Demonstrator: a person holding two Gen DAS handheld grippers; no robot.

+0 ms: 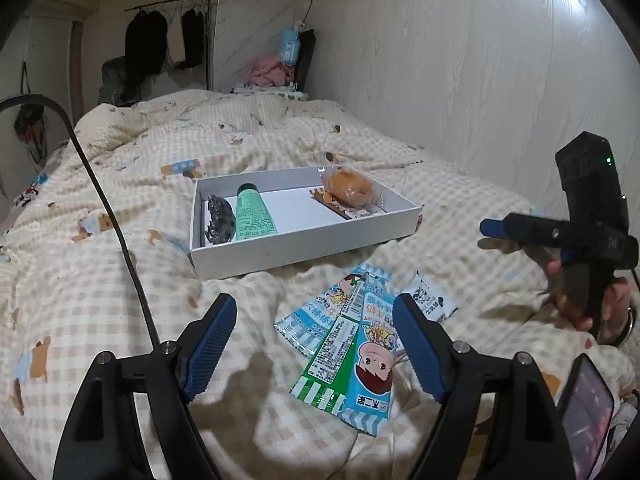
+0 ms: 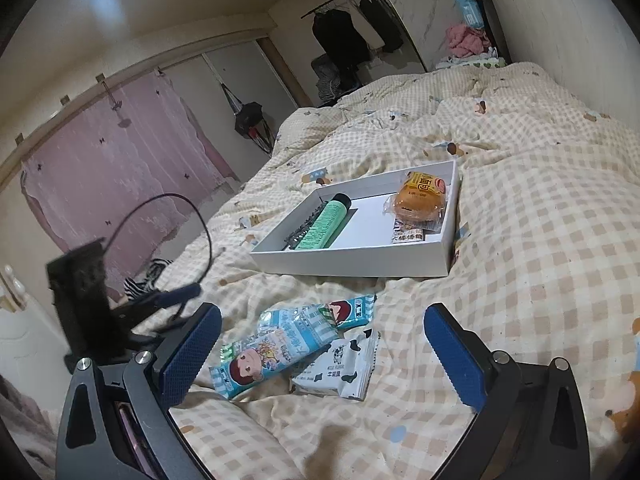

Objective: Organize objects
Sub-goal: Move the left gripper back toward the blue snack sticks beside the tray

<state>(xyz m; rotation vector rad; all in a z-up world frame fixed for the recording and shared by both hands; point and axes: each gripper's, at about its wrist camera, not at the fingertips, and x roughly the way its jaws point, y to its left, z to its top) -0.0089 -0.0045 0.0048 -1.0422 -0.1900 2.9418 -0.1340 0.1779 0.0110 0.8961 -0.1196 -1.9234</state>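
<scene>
A white shallow box [image 1: 280,254] [image 2: 352,266] lies on the checked quilt. It holds a dark hair clip [image 1: 218,218], a green tube [image 1: 253,213] [image 2: 324,222], a wrapped orange bun [image 1: 351,189] [image 2: 420,200] and a small snack bar [image 1: 344,209]. In front of the box lie blue and green candy packets [image 1: 352,340] [image 2: 280,344] and a cow-print packet [image 1: 434,298] [image 2: 340,372]. My left gripper [image 1: 316,350] is open just above the candy packets, empty. My right gripper [image 2: 320,354] is open above the packets, empty; it also shows in the left wrist view [image 1: 490,230].
A wood-panel wall [image 1: 480,60] runs along the bed's right side. Pink clothes [image 1: 268,72] are piled at the bed's far end. Dark clothes [image 1: 148,40] hang on a rail. A phone [image 1: 586,408] lies at the near right. Pink curtains [image 2: 112,168] hang at left.
</scene>
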